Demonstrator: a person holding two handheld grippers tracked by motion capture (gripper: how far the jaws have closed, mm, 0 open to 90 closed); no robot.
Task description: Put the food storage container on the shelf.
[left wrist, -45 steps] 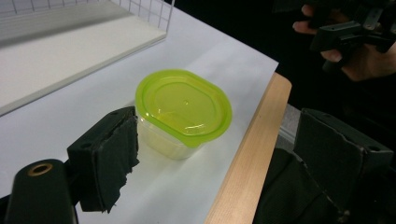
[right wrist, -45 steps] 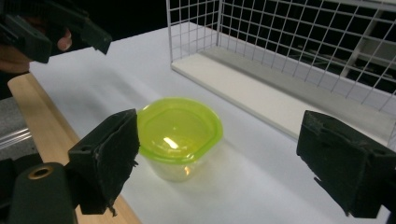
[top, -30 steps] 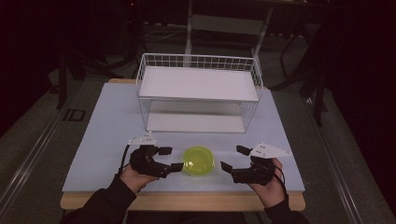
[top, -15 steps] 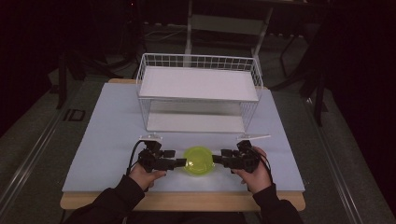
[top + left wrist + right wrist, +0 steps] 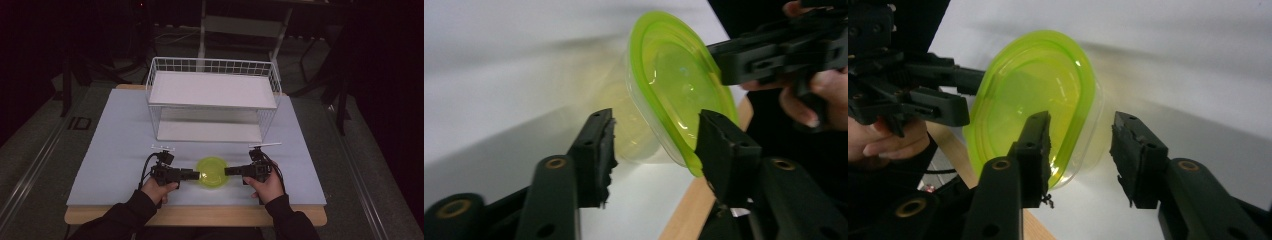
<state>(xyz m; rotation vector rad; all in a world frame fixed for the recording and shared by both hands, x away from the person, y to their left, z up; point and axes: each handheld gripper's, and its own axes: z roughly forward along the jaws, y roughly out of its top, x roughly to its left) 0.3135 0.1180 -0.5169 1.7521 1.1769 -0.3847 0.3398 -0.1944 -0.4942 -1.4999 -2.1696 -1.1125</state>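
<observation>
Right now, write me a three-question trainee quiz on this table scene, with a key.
1. True or false: the lidded container sits inside the wire rack.
2. Which side of the container is the left claw on in the high view?
A. its left side
B. its right side
C. behind it, toward the rack
3. Fill in: the container's lid is coloured ____.

Key
1. False: it rests on the table, nearer the person than the rack.
2. A; the right claw faces it from the opposite side, and both claws' jaws have just been closing with the container's edge between them.
3. Green (yellow-green).
</observation>
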